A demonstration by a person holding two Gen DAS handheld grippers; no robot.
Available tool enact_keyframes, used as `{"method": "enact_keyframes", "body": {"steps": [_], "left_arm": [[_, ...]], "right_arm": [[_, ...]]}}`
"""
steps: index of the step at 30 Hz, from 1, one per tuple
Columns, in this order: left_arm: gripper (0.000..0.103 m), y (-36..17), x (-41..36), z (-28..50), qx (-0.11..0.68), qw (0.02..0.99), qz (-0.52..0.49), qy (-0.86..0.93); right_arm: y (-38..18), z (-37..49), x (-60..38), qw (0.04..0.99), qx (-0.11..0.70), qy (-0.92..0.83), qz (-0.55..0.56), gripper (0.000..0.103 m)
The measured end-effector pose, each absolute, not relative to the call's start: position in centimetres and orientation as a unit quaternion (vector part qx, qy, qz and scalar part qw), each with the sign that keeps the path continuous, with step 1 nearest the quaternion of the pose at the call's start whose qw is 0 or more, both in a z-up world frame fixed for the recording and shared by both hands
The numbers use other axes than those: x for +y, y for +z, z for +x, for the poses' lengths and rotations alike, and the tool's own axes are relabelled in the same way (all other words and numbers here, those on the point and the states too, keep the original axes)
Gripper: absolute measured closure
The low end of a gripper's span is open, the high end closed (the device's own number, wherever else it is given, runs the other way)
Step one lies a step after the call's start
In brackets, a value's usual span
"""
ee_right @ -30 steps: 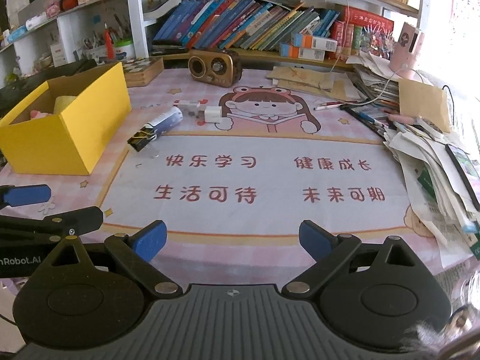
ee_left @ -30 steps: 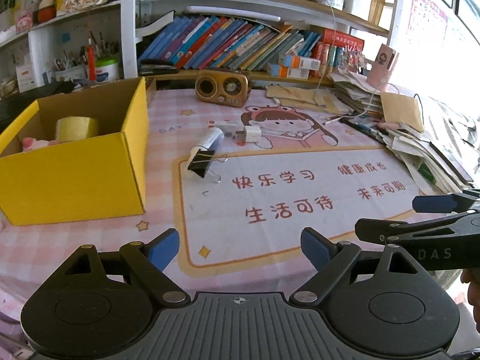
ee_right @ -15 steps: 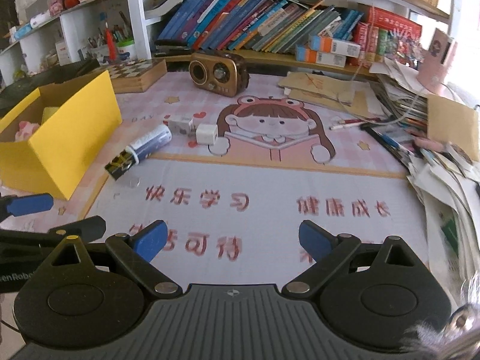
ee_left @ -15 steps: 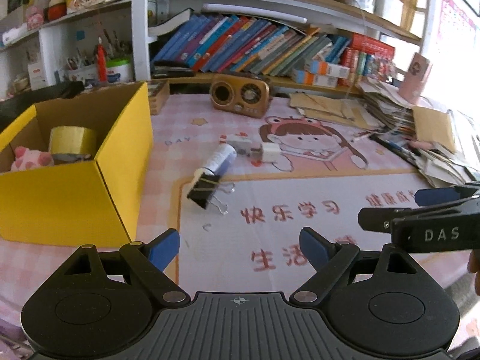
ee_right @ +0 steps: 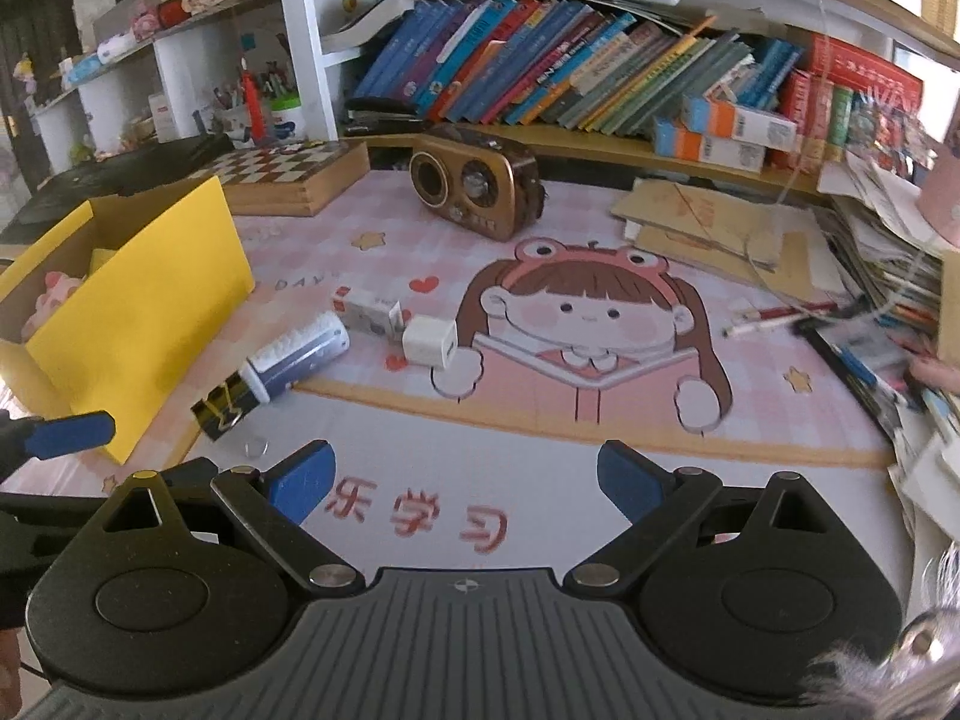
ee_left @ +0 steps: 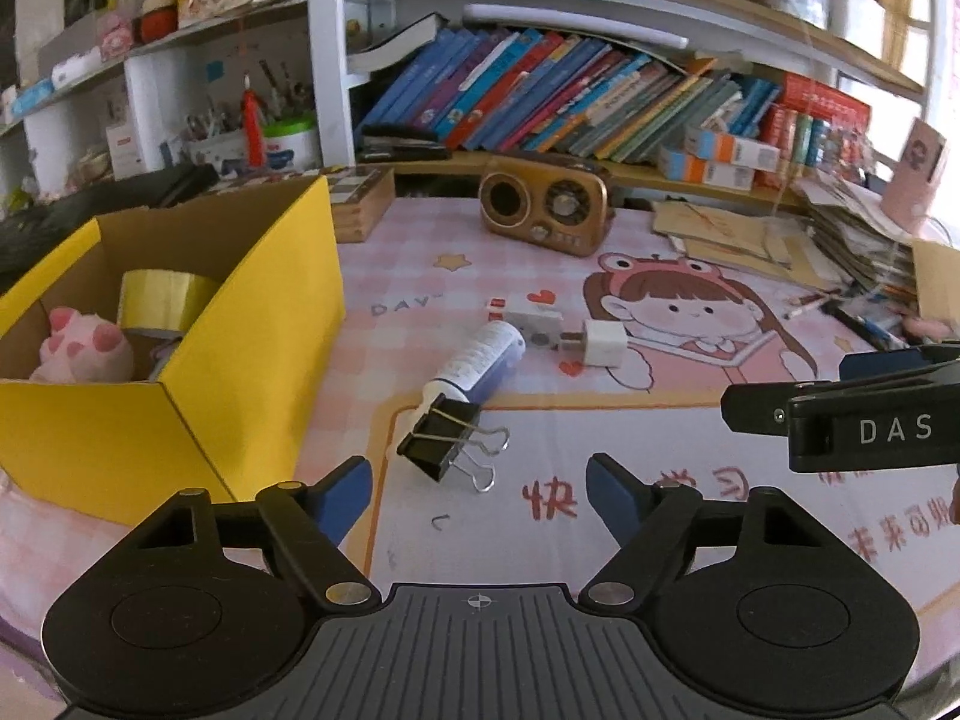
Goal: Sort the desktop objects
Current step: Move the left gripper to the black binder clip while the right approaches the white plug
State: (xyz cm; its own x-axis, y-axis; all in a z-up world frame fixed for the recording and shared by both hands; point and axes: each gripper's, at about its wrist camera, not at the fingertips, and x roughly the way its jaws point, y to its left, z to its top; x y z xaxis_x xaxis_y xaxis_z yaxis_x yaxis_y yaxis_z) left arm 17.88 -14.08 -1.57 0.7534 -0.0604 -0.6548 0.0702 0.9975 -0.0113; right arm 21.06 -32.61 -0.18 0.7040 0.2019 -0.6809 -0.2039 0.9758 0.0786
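Both grippers have advanced; binder clip (ee_left: 440, 443) touches glue tube (ee_left: 474, 361).

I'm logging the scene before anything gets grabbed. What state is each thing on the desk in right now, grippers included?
Left gripper: open, empty, above the mat.
Right gripper: open, empty.
Yellow box: open-topped, upright.
Tape roll: inside the box, on edge.
Pink plush toy: inside the box.
Binder clip: on the mat, handles splayed flat.
Tube: lying on its side, capped.
White charger plug: on the mat, unplugged.
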Motion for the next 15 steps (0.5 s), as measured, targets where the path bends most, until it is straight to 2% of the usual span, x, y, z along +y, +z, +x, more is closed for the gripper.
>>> {"method": "enact_keyframes", "body": {"steps": [6,15], "left_arm": [[0.031,-2.2,-14.2,19.6,0.355,0.935,-0.008,-0.006],[0.031,-3.4,-14.8,21.6,0.364,0.931,-0.023,0.020]], "right_arm": [[-0.3,23.4,-32.6,0.924,0.360,0.130,-0.017,0.007],[-0.6,25.5,-32.6,0.922,0.359,0.143,-0.018,0.007]]}}
